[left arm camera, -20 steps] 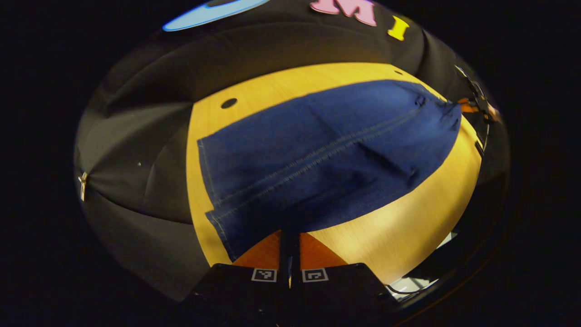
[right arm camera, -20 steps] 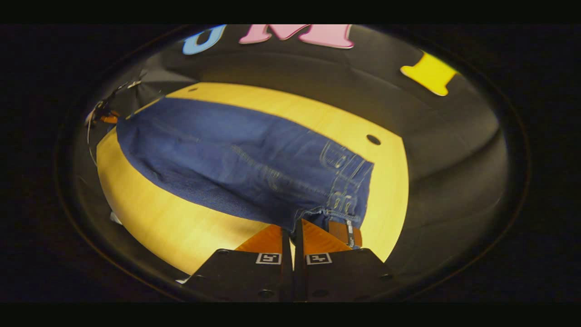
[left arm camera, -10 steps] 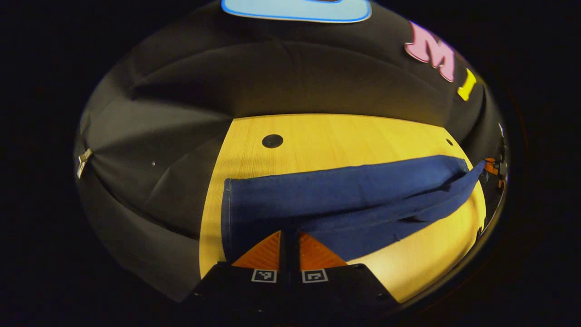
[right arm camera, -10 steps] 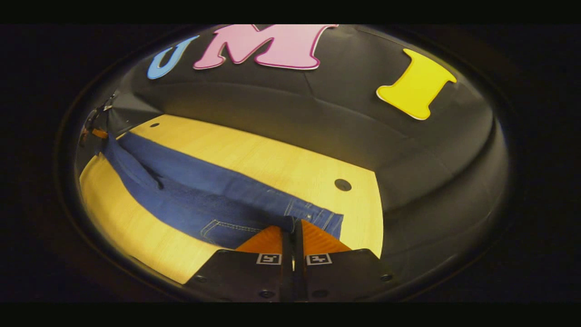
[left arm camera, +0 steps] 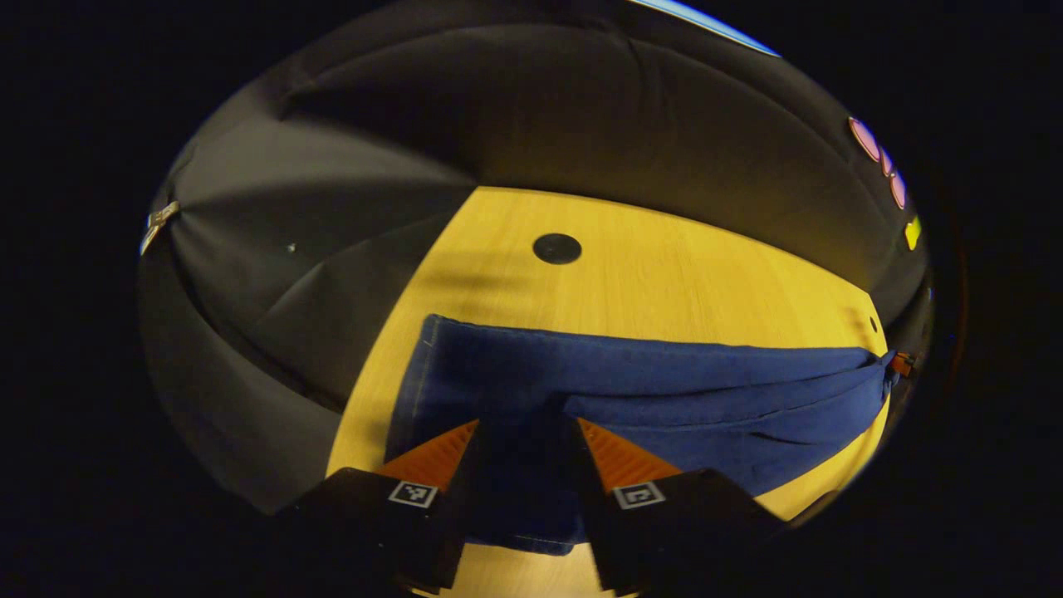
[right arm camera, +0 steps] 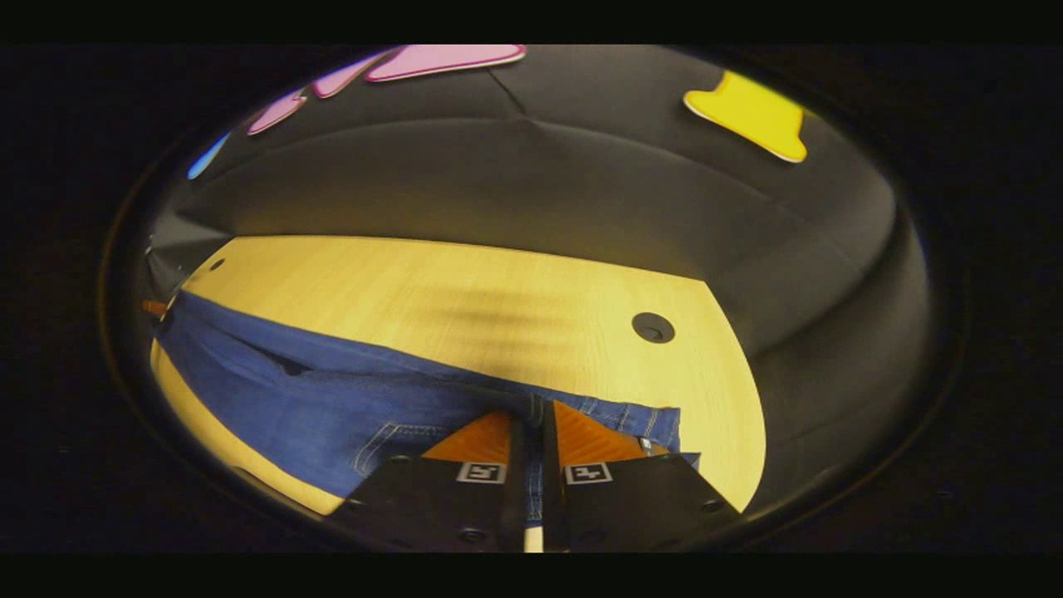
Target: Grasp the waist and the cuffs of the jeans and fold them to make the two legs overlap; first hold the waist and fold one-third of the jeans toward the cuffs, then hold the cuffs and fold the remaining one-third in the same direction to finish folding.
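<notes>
The blue jeans (left arm camera: 664,390) lie folded lengthwise on the wooden table (left arm camera: 664,282), legs overlapping. In the left gripper view the cuff end lies flat between the spread fingers of my left gripper (left arm camera: 527,423), which is open and pressing on nothing. The cloth runs away to the right, where the other gripper (left arm camera: 901,363) shows small at the waist end. In the right gripper view my right gripper (right arm camera: 530,411) is shut on the waist of the jeans (right arm camera: 332,399), with denim showing between its fingers. The stitched waistband (right arm camera: 639,419) sits just right of them.
The table (right arm camera: 457,291) has a round dark hole (left arm camera: 556,248) beyond the cuffs and another hole (right arm camera: 653,327) beyond the waist. Black cloth walls close in behind and beside the table. Bare wood lies between the jeans and the far edge.
Both grippers came down and laid the raised jeans flat on the table. The left gripper opened and let go of the cuffs; the right one stays shut on the waist.
</notes>
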`<state>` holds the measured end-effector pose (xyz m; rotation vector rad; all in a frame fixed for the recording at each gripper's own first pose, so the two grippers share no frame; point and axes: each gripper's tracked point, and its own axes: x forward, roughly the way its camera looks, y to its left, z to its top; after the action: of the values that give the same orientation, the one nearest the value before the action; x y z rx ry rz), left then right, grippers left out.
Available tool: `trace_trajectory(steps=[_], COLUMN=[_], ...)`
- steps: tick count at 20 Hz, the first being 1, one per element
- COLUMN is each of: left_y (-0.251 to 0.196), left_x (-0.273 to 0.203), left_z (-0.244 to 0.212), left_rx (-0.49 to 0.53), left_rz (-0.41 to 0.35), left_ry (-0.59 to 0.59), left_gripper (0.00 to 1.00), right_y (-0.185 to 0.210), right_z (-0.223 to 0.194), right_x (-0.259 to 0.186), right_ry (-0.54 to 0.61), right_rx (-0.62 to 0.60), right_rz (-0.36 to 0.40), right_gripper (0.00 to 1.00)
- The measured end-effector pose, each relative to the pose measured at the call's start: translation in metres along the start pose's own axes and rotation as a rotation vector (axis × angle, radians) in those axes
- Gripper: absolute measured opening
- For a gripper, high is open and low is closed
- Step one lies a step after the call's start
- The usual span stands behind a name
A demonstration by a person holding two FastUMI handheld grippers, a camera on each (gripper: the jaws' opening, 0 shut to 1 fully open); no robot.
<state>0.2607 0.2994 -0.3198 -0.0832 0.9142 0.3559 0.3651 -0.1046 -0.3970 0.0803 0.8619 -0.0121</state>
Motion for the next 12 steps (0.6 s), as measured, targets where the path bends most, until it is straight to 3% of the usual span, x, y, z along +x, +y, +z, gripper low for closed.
trace_trajectory(steps=[3,4,8,12], left_y=[0.021,0.019,0.013,-0.011], left_x=[-0.028,-0.037,-0.081,-0.126], left_z=[0.031,0.041,0.062,0.062], left_rx=[0.05,0.064,0.081,0.108], left_rz=[0.043,0.042,0.022,-0.073], left_ry=[-0.117,-0.165,-0.291,-0.361], left_gripper=[0.88,0.89,0.87,0.88], right_y=[-0.005,-0.008,-0.016,-0.028], right_z=[0.02,0.02,0.034,0.068], right_x=[-0.002,-0.006,-0.033,-0.072], right_ry=[-0.052,-0.047,-0.093,-0.193], right_rx=[0.094,0.117,0.089,0.219], right_rz=[0.021,0.027,0.023,0.035], right_gripper=[0.7,0.87,0.96,0.96])
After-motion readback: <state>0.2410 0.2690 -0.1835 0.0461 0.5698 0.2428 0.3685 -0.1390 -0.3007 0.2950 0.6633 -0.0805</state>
